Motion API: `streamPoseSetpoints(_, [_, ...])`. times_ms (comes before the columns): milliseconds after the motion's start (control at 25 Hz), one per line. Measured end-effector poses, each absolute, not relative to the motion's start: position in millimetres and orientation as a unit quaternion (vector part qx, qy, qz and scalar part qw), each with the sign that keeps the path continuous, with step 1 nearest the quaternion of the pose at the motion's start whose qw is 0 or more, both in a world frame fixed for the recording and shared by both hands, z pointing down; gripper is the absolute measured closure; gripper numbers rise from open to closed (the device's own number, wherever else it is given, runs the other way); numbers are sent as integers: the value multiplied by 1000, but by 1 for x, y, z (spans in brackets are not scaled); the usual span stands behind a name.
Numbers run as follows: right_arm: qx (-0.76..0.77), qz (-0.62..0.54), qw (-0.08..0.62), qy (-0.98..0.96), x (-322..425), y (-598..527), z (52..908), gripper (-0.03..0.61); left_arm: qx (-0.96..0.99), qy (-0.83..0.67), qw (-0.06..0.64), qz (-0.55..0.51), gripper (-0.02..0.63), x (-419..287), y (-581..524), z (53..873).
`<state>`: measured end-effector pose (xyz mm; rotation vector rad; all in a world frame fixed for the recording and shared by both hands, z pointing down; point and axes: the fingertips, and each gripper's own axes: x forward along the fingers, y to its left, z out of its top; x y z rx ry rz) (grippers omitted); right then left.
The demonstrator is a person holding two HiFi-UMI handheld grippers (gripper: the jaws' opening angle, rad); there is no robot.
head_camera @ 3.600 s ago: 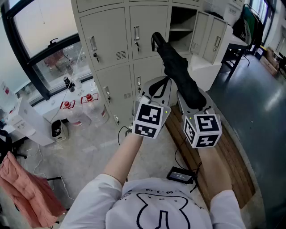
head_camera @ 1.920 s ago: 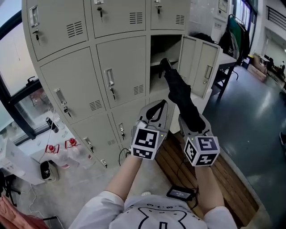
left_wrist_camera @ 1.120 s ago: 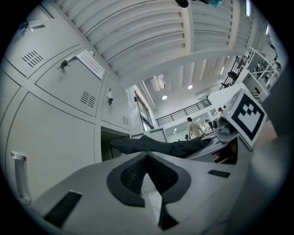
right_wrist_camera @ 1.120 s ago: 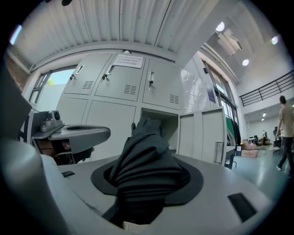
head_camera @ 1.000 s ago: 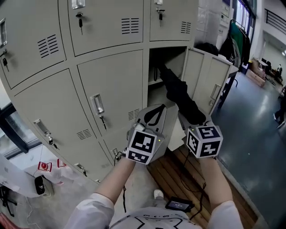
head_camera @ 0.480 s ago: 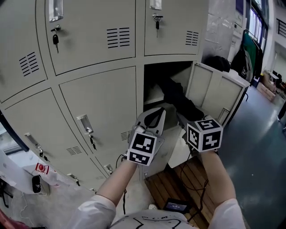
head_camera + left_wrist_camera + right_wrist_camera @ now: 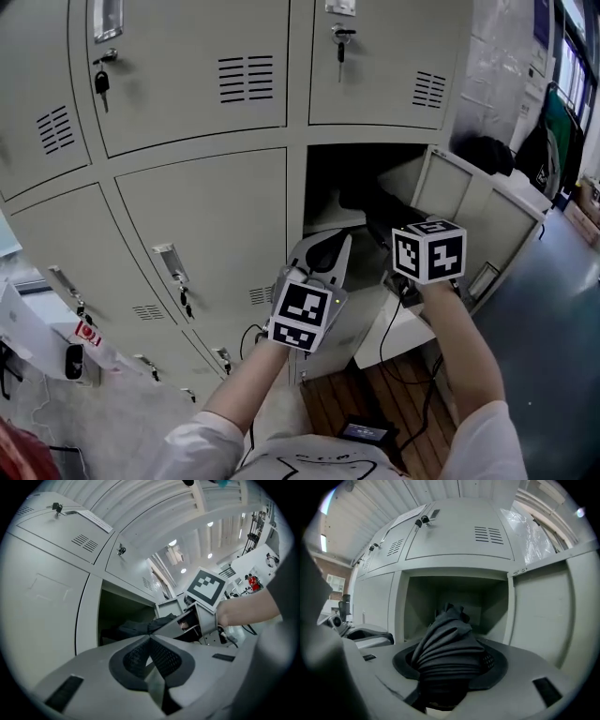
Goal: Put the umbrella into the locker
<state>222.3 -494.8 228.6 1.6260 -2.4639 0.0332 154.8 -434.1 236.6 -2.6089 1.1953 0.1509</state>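
Black folded umbrella in the head view, front end inside the open locker compartment, rear end at the right gripper; left gripper just beside, outside the opening. Left gripper view: jaws together, nothing between. Right gripper view: jaws clamped on the umbrella's bunched fabric, compartment straight ahead.

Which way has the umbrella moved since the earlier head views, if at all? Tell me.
Yes. The umbrella has gone forward into the open locker: earlier its tip was outside the opening, now its front end is inside.
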Motion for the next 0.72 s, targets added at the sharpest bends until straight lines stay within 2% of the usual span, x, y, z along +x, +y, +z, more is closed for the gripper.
streamPoseSetpoints(720, [489, 81, 99, -863, 192, -609, 263, 344, -899, 413, 138, 36, 607, 144, -457, 235])
